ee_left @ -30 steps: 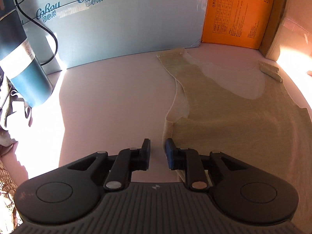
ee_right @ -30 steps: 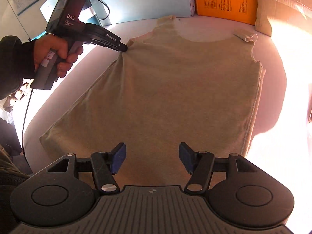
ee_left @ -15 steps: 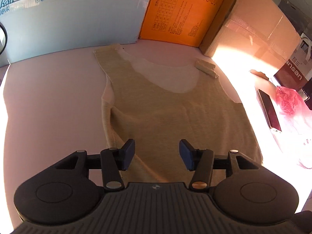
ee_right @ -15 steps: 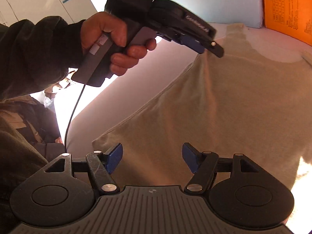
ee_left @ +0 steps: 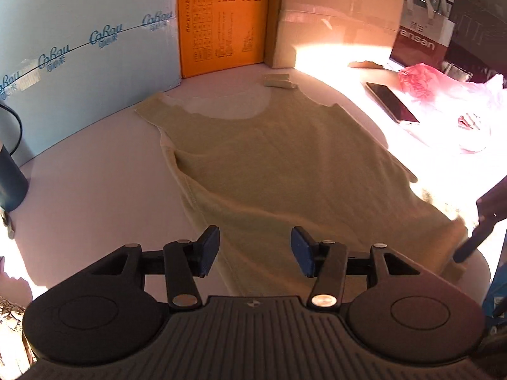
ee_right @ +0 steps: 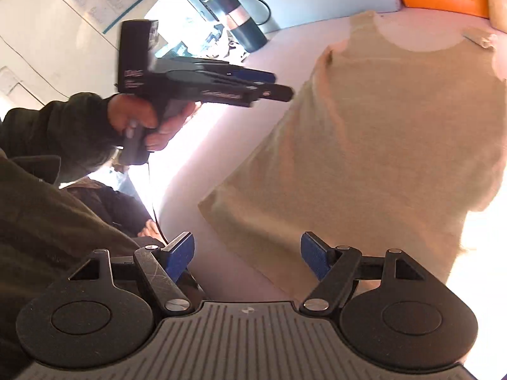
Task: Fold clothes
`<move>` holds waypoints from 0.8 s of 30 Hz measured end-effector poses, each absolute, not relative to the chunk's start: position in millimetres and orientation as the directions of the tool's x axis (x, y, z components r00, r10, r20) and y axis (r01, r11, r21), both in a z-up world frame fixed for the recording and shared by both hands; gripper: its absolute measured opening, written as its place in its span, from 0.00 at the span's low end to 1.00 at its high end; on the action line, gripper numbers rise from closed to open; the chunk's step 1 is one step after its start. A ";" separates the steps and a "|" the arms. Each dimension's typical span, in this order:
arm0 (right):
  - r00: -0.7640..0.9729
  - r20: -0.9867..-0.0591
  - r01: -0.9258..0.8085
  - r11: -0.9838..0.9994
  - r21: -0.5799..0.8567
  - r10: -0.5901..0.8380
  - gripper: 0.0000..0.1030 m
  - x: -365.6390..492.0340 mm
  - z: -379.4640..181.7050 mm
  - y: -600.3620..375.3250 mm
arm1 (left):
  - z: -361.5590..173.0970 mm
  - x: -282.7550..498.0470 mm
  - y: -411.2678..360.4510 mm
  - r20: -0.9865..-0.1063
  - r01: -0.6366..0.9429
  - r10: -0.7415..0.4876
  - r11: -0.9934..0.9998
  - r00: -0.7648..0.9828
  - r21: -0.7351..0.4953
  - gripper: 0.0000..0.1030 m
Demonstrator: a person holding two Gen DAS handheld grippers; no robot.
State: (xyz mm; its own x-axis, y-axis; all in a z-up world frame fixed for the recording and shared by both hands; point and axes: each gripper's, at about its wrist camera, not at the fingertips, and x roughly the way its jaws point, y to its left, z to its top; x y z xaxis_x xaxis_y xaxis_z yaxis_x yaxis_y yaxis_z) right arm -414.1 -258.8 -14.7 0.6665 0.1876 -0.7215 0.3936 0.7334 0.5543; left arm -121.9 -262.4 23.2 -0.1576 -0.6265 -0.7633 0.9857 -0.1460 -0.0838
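A beige sleeveless top (ee_left: 285, 164) lies spread flat on the pale table (ee_left: 95, 183), neckline toward the boxes at the back. My left gripper (ee_left: 255, 247) hovers open over the top's near left side, with nothing between its pads. In the right wrist view the same top (ee_right: 396, 133) fills the right half, and a hand holds the left gripper (ee_right: 282, 85) above the top's left edge. My right gripper (ee_right: 247, 253) sits low by the hem corner, its jaws opening with nothing gripped. One of its dark fingers (ee_left: 475, 240) shows beside the top's near right corner.
A light blue box (ee_left: 88, 63), an orange box (ee_left: 221, 22) and a cardboard box (ee_left: 336, 22) wall off the back. A phone (ee_left: 393, 103) and a pink plastic bag (ee_left: 424, 79) lie to the right. A dark flask (ee_right: 234, 15) with a cable stands at the back left.
The left gripper let go of the top's armhole edge, opened, and swung back toward the hem. The right gripper spread wider and turned left toward the hem corner.
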 end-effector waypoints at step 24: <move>0.526 -0.653 0.334 0.575 0.747 0.544 0.79 -378.5 -68.6 -264.2 | 17.7 -189.8 -229.7 -0.811 0.947 -0.499 -0.251 -0.304 -0.201 0.59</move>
